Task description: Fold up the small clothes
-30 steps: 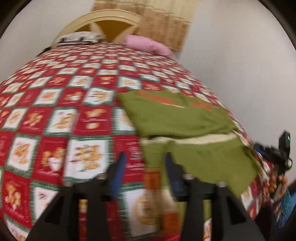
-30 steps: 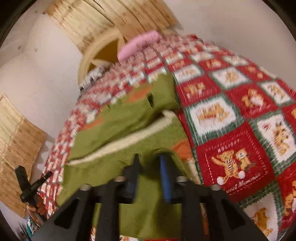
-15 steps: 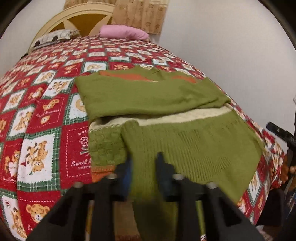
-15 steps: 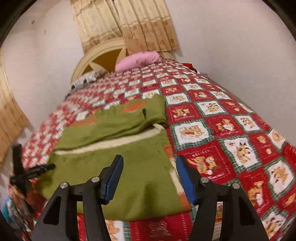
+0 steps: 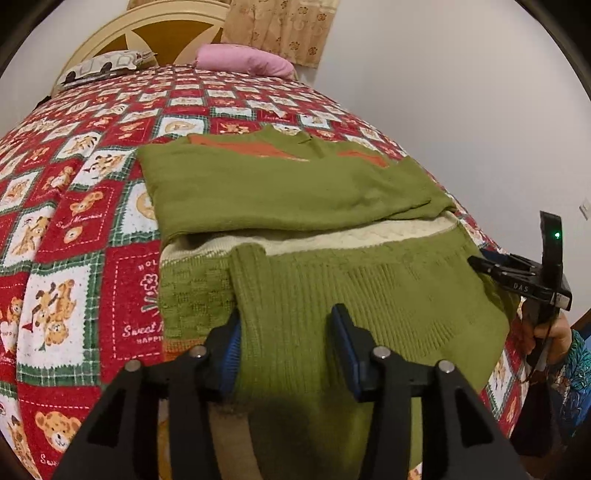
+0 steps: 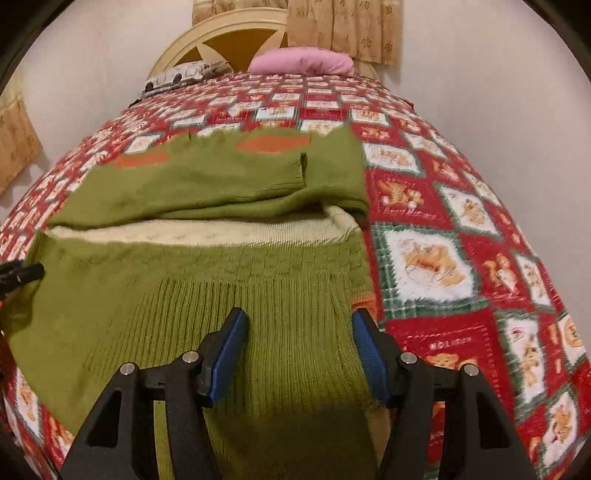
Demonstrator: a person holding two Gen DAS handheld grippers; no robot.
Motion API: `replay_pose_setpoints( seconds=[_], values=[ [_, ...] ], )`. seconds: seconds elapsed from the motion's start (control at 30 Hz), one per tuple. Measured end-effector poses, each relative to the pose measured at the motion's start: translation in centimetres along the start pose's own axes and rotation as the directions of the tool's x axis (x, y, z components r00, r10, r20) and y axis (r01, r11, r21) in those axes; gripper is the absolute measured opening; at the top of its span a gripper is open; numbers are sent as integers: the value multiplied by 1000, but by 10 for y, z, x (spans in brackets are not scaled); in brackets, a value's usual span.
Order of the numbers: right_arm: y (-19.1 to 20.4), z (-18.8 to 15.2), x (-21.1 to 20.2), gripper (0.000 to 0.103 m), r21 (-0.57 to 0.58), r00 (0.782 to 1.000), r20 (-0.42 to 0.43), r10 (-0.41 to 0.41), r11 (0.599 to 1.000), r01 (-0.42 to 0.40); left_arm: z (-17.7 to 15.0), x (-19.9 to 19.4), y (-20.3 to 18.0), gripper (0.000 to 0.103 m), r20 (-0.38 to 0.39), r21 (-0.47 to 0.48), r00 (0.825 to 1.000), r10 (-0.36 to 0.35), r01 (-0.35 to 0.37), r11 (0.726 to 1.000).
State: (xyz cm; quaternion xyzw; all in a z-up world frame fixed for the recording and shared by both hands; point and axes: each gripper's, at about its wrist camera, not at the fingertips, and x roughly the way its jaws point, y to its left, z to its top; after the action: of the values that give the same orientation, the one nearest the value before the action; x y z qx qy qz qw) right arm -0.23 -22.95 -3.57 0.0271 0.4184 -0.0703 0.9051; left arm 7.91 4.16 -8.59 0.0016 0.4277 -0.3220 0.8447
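With both hands now down at the near hem, the green sweater [image 5: 295, 192] lies flat on the bed [image 5: 74, 240]. A second ago it was bunched and blurred under the cameras.

Left tongs [image 5: 286, 347]: jaws clamped narrow half a second back and have just been opening. They straddle the ribbed hem with knit between them, pads off it. Reads as released.

Right tongs [image 6: 299, 354]: jaws have just been closing a little but stand apart over the hem's right corner. Cloth between them, nothing pinched.

Sweater state: top part already doubled down, orange patches [image 6: 273, 144] showing at the far edge, cream lining [image 6: 221, 232] exposed across the middle. My read is that one fold has just been laid and let go; next is likely re-gripping the hem corners for the second fold.

Bed: red and green teddy-bear quilt, sweater near the foot. Pink pillow [image 5: 243, 62] and a patterned one [image 5: 103, 68] by the cream headboard [image 6: 221, 33]. Plain white walls, beige floral curtains [image 6: 343, 29] behind.
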Motion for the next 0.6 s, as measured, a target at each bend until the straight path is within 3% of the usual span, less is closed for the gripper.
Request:
replay_pose_setpoints(
  seconds=[0.03,0.07,0.1,0.23,0.43,0.6],
  values=[
    [1,-1,-3,29,-4,1000,15,5,1000,-5,-1,0,-1,14,10,11,1000,19,-19,1000],
    [2,-2,-5,16,-6,1000,16,15,1000,-15,-2,1,-1,10,10,14,1000,26,-26,1000],
    [5,-2,-7,12,-4,1000,15,17,1000,-17,-3,0,0,10,16,0,1000,17,-17,1000],
    [21,-5,-23,10,-37,998,52,-43,998,45,-4,-14,-4,7,54,-7,998,18,-18,1000],
    [25,10,-76,10,-3,984,178,-27,1000,28,13,-44,-1,6,132,-65,991,-8,16,998],
    [32,31,-90,10,-14,969,240,-49,998,54,26,-49,5,6,174,-99,985,-12,30,995]
  ],
)
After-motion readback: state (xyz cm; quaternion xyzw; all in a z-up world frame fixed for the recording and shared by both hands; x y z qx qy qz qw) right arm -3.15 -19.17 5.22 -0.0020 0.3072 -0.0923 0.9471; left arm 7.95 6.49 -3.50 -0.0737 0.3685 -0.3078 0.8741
